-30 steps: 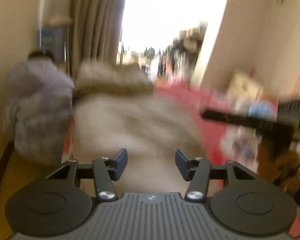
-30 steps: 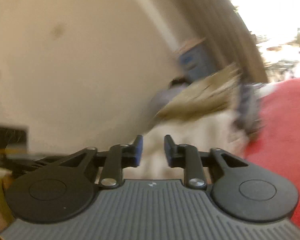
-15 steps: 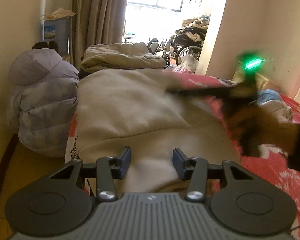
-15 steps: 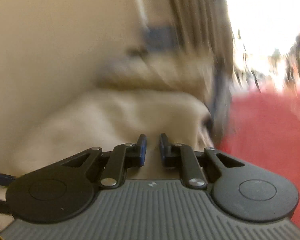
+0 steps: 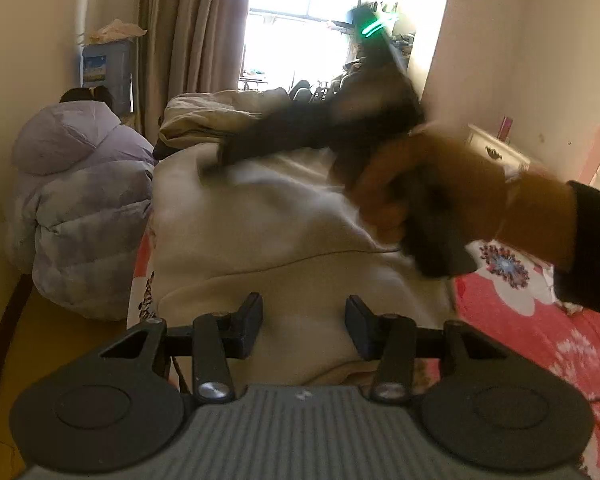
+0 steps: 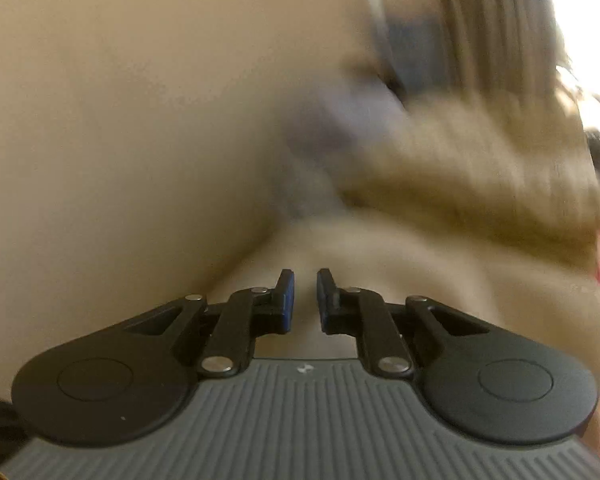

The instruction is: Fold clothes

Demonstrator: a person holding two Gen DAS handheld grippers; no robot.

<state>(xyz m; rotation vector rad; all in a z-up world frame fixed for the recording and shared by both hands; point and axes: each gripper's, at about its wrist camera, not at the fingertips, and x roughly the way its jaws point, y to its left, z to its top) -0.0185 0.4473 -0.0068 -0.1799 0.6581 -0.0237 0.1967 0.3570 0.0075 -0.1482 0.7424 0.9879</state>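
Note:
A cream sweatshirt (image 5: 260, 232) lies spread on the bed, and it also shows blurred in the right wrist view (image 6: 420, 280). My left gripper (image 5: 306, 320) hovers over its near hem, open, with nothing between the fingers. A person's hand (image 5: 440, 184) carries my right gripper (image 5: 224, 152) low over the far part of the sweatshirt, motion-blurred. In its own view my right gripper (image 6: 305, 296) has its jaws drawn to a narrow slit with no cloth between them.
A folded tan garment (image 5: 220, 116) lies beyond the sweatshirt. A lilac puffer jacket (image 5: 80, 200) is heaped on the left by the wall. A red floral bedcover (image 5: 540, 340) stretches right. A curtain (image 5: 192, 28) and a window are behind.
The right gripper swept leftward across the sweatshirt toward its far left side, and its jaws narrowed. The left gripper stayed over the near hem, still open.

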